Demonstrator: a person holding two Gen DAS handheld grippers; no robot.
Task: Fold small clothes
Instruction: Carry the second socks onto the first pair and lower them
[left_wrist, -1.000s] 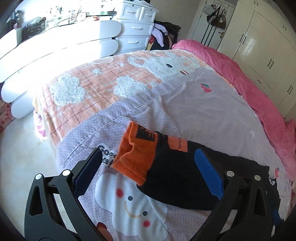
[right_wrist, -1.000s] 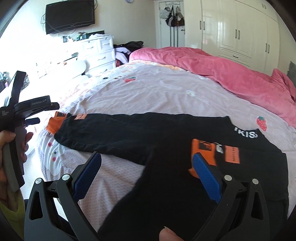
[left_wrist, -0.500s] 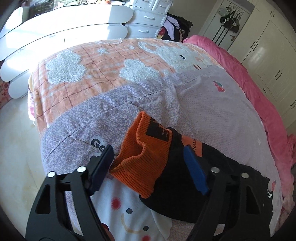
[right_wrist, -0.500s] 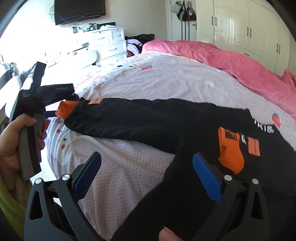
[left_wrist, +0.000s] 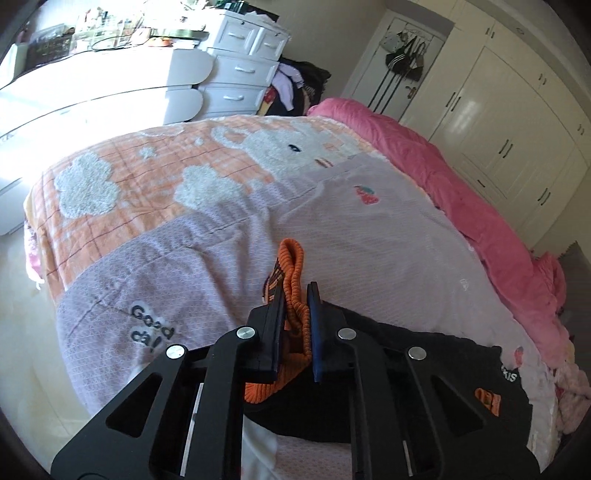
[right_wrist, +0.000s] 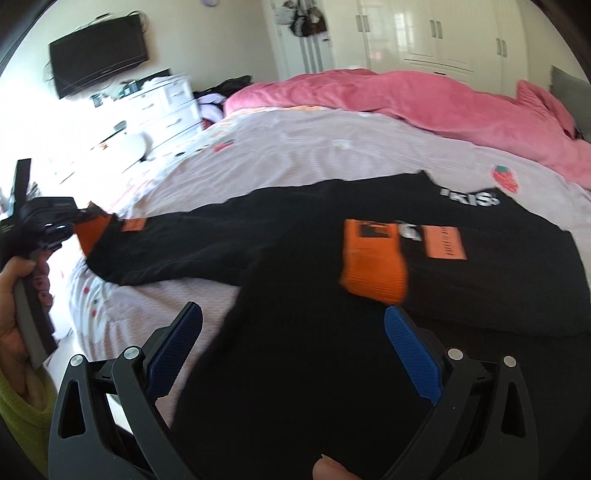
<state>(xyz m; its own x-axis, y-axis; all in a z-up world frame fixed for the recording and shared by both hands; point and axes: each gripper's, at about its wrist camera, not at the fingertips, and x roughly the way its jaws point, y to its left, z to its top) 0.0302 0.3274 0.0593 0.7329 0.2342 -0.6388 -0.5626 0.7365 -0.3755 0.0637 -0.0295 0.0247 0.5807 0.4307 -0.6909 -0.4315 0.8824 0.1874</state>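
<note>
Left gripper (left_wrist: 295, 295) is clamped on one orange cuff (left_wrist: 293, 273) of the black sweater (right_wrist: 303, 332), which lies spread on the lilac bedspread (left_wrist: 369, 236). Right gripper (right_wrist: 291, 332) hovers over the sweater body, jaws wide apart, holding nothing. Two orange cuffs show; the second (right_wrist: 373, 266) rests on the sweater. A pink duvet (right_wrist: 406, 96) and white wardrobes (left_wrist: 498, 122) lie beyond.

the left gripper (left_wrist: 296, 299), wide open a second ago with the orange cuff (left_wrist: 293, 273) lying between its jaws, has clamped shut on that cuff. the right gripper (right_wrist: 291, 330) has slid closer over the black top (right_wrist: 303, 354), the folded orange cuff (right_wrist: 373, 266) now just ahead.
</note>
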